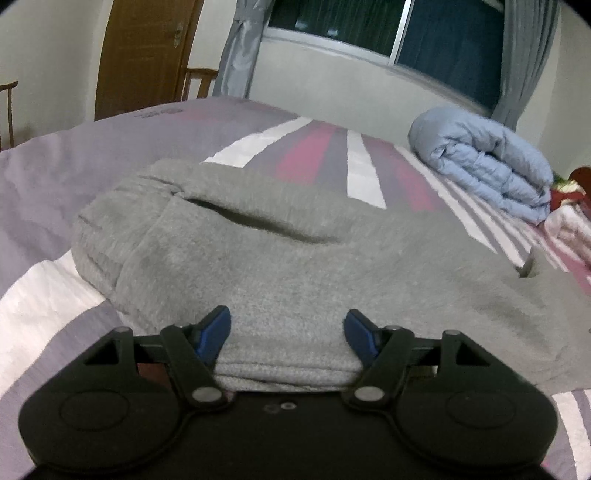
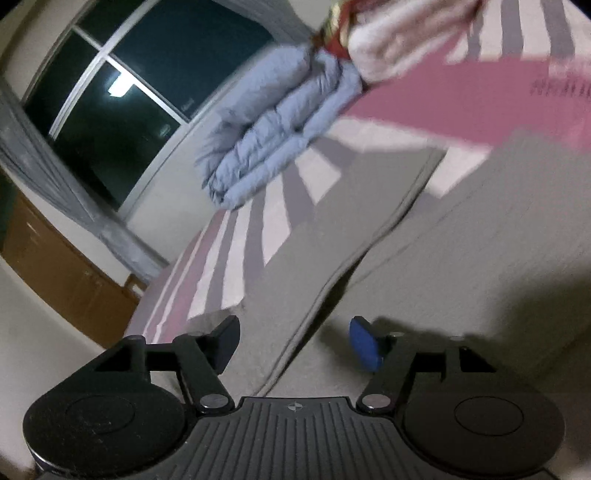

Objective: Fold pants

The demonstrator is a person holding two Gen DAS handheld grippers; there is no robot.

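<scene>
Two layers of grey pants (image 1: 280,266) are stacked on the bed (image 1: 55,177), so we judge the fold is partway done and the bundle now needs squaring or halving again. We have our left hand-held gripper (image 1: 287,325) low at the near edge, at six o'clock of the fabric, fingers spread wide with the thick folded hem lying between them, not pinched. Our right hand-held gripper (image 2: 294,341) hovers tilted over the pants (image 2: 424,295), fingers apart and gripping nothing. Next, we reckon, both must close on an edge and carry it across evenly. Off at two o'clock lies a rolled blue quilt (image 1: 487,166), near the window (image 1: 388,26).
</scene>
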